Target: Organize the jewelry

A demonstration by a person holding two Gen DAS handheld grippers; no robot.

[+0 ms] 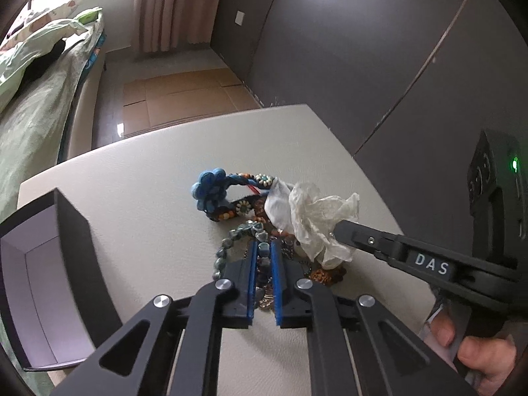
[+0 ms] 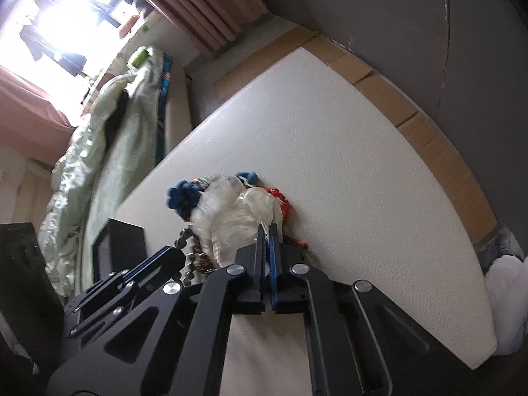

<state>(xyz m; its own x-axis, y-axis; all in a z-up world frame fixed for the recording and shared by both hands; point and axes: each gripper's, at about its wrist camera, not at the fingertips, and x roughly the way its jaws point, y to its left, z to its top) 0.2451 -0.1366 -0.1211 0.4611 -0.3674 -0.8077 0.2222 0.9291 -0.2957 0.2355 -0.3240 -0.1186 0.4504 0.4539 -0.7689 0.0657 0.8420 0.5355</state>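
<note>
L gripper (image 1: 263,247) down over jewelry pile (image 1: 264,244) mid-table (image 1: 148,198), blue pads (image 1: 252,277) pinched on a strand of grey-green beads (image 1: 237,234); beads and chain bits run between pads. R gripper (image 2: 268,231) comes in from the right side of L view, jaws pressed together on crumpled clear plastic bag (image 1: 316,217) lying atop the pile. Blue pom-pom bracelet (image 1: 211,191) w/ flower beads sits at far edge of pile, touching the bag. Red beaded piece (image 2: 283,204) shows beside bag in R view. Open dark box (image 1: 49,264) w/ pale lining stands near, L side of table, apart from pile. Person's hand (image 1: 475,353) grips R handle. Bed w/ green quilt (image 1: 33,82) beyond table.
</note>
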